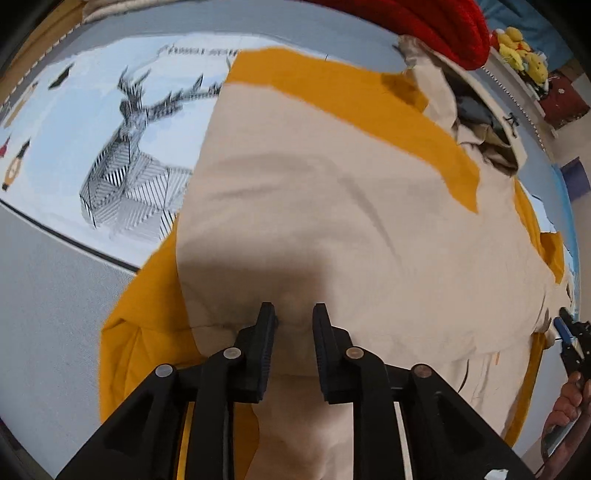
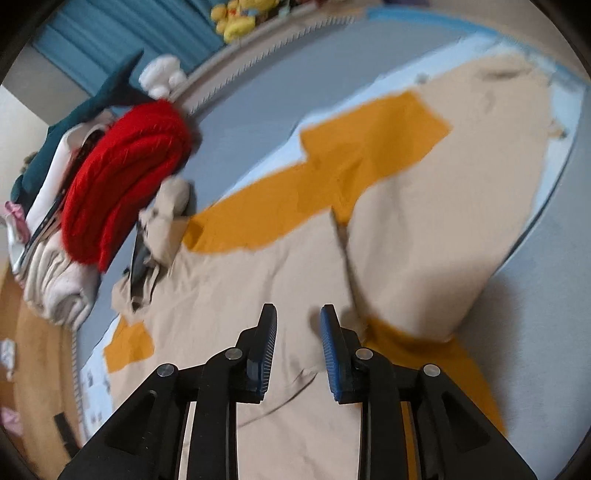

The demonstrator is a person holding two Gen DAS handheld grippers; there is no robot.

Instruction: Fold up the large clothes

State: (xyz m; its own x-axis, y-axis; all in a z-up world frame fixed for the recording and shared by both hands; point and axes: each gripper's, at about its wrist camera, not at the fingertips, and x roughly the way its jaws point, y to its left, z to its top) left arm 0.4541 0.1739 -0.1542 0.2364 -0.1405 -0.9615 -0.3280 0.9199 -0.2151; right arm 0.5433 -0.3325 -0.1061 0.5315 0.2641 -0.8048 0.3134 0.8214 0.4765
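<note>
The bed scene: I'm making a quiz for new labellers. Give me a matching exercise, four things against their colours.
Things:
1. Garment being folded
2. Knitted item on the pile
3. Plush toys
4. Right gripper, its finger pads

Colours:
A. Yellow
B. Blue
C. Beige with mustard panels
D. Red

Pairs: 1-C, 2-D, 3-A, 4-B
</note>
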